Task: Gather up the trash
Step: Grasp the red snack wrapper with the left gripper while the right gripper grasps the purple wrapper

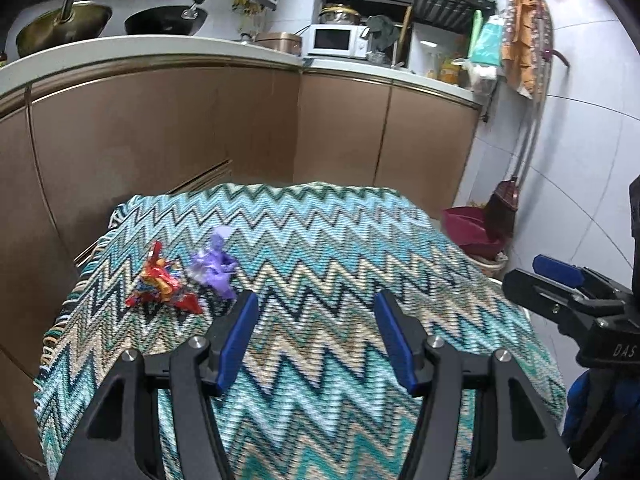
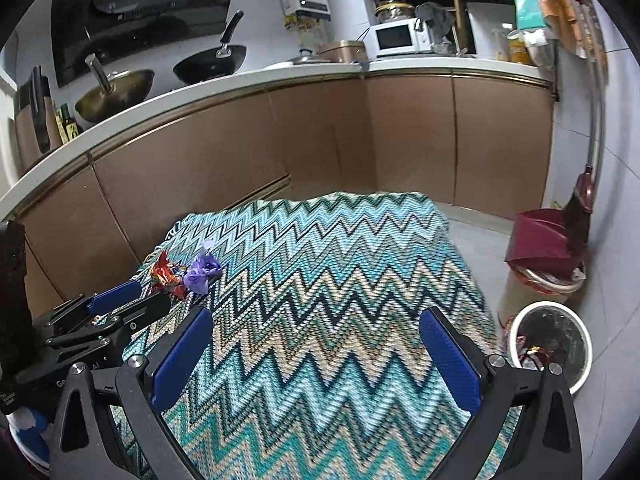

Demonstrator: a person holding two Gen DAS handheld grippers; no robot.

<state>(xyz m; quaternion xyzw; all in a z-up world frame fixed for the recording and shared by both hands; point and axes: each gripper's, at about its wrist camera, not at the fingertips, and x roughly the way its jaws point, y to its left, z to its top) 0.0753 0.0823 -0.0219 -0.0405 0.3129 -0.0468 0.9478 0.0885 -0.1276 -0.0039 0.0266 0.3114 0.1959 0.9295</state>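
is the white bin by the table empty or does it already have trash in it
Not empty. The right wrist view looks down into the white bin, which has a dark liner and crumpled red and gold wrappers lying against its near inner wall.

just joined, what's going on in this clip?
A person with two handheld grippers is clearing trash off a table covered with a zigzag cloth. Both the left gripper and right gripper are open and empty. A red wrapper and a purple wrapper lie on the cloth, nearest the left gripper. A white bin on the floor to the right already holds some trash.
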